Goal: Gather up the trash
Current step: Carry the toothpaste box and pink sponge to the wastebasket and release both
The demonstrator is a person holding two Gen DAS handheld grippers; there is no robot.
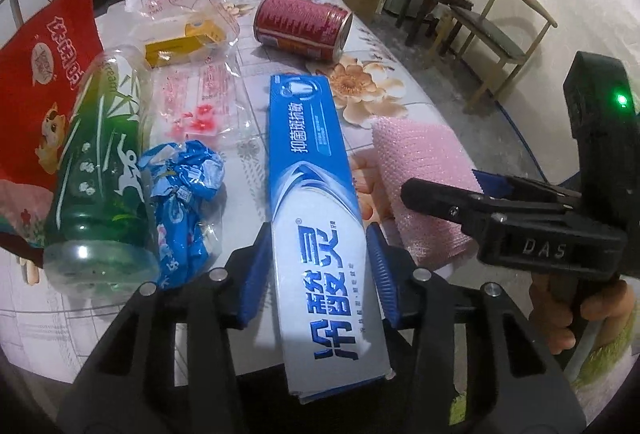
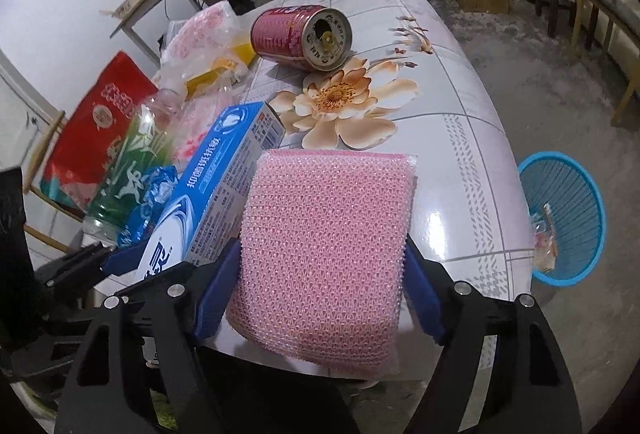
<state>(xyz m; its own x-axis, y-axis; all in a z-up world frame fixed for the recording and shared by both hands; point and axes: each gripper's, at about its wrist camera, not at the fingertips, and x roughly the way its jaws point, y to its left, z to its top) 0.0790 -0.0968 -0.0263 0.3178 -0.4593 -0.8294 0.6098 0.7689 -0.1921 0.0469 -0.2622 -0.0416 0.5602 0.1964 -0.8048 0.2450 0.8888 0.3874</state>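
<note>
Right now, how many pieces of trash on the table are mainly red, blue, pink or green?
Red: 2, snack bag and can
Blue: 2, toothpaste box and crumpled wrapper
Pink: 1, sponge
Green: 1, bottle
Total: 6

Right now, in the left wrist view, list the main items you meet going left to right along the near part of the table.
red snack bag → green plastic bottle → crumpled blue wrapper → blue toothpaste box, between the left gripper pads → pink scouring pad, in the right gripper.
</note>
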